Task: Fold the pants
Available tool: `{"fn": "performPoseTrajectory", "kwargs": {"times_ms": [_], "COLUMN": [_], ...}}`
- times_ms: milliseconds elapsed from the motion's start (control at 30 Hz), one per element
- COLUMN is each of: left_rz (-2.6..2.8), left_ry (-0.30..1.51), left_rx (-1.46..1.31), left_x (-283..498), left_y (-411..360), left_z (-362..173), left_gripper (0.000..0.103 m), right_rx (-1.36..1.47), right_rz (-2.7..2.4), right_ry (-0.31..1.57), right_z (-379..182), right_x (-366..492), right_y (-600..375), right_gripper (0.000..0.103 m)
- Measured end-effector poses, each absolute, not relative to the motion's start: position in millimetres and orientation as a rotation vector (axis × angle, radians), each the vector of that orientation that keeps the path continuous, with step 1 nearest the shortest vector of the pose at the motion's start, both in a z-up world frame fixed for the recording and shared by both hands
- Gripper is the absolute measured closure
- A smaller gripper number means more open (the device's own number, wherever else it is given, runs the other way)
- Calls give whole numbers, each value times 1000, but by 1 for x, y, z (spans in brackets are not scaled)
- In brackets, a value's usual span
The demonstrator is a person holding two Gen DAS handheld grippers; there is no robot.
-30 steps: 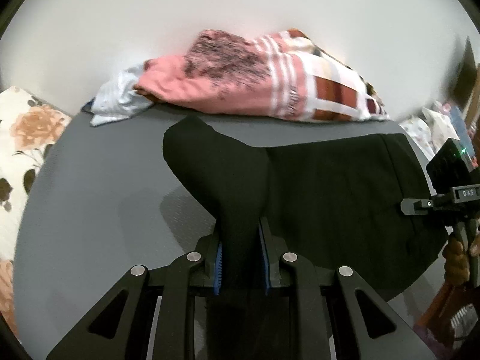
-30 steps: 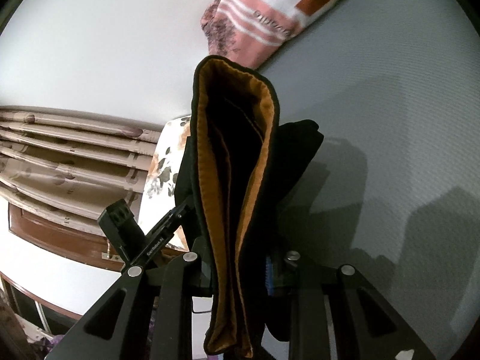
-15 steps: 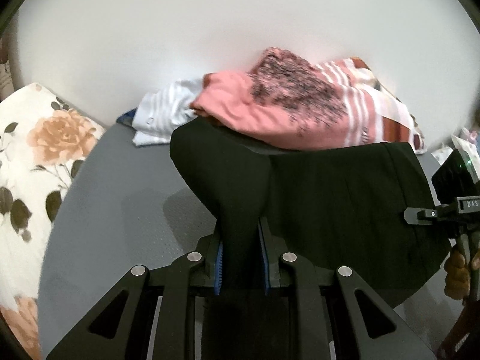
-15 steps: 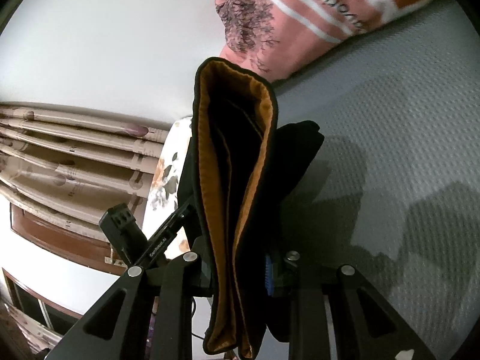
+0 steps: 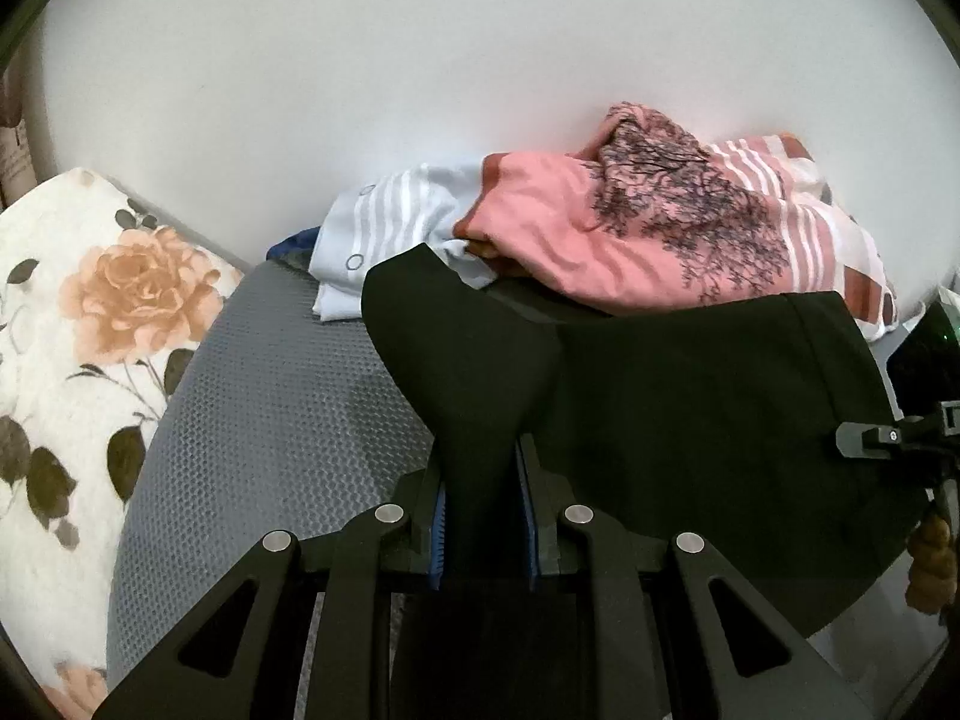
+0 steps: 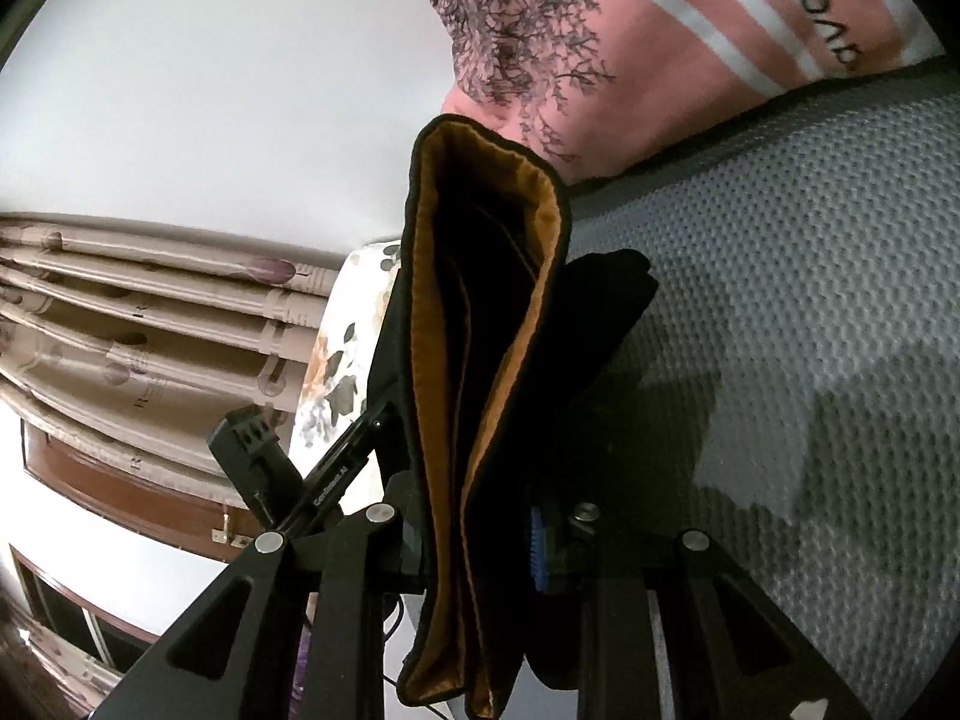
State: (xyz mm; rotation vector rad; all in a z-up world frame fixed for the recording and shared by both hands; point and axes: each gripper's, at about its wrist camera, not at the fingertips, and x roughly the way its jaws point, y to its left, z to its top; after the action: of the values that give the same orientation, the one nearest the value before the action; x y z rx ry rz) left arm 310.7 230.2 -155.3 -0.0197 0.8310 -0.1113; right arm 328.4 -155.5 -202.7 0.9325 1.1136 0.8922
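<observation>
The black pants (image 5: 690, 408) hang stretched between my two grippers above the grey textured mat (image 5: 270, 420). My left gripper (image 5: 480, 504) is shut on one black corner of the pants, which rises up between its blue pads. My right gripper (image 6: 480, 534) is shut on the waistband end (image 6: 480, 312), where the orange-brown inner lining shows. The right gripper also shows at the right edge of the left wrist view (image 5: 900, 438). The far edge of the pants overlaps the clothes pile.
A pile of clothes lies at the mat's far edge against the white wall: a pink printed garment (image 5: 660, 240) and a pale striped one (image 5: 384, 234). A floral cushion (image 5: 78, 348) lies left of the mat. Curtains (image 6: 150, 324) hang beyond.
Both grippers have carried the held pants forward toward the clothes pile and wall. The pile now looks larger and nearer. Both grips are unchanged.
</observation>
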Motion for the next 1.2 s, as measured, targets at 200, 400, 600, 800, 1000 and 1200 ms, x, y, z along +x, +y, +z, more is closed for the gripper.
{"fn": "performPoseTrajectory", "kwargs": {"times_ms": [200,400,600,800,1000,1200], "left_rz": [-99,-90,-82,-73,-55,-33], "left_ry": [841,857,869,876,873,848], "left_rx": [-20,-26,-37,-36,-29,-30], "left_x": [318,321,323,323,324,322], "left_y": [239,246,250,253,254,254], "left_z": [-165,-177,-186,-194,-201,-209], "left_gripper": [84,84,83,83,79,74], "right_rx": [928,920,920,919,834,697], "right_rz": [891,882,864,844,807,752], "right_ry": [1118,1122,1135,1143,1144,1113], "right_z": [-204,-203,-208,-209,-213,-205], "right_x": [340,338,344,342,339,332], "right_y": [-146,-146,-142,-147,-150,-145], "right_gripper": [81,81,81,81,81,81]}}
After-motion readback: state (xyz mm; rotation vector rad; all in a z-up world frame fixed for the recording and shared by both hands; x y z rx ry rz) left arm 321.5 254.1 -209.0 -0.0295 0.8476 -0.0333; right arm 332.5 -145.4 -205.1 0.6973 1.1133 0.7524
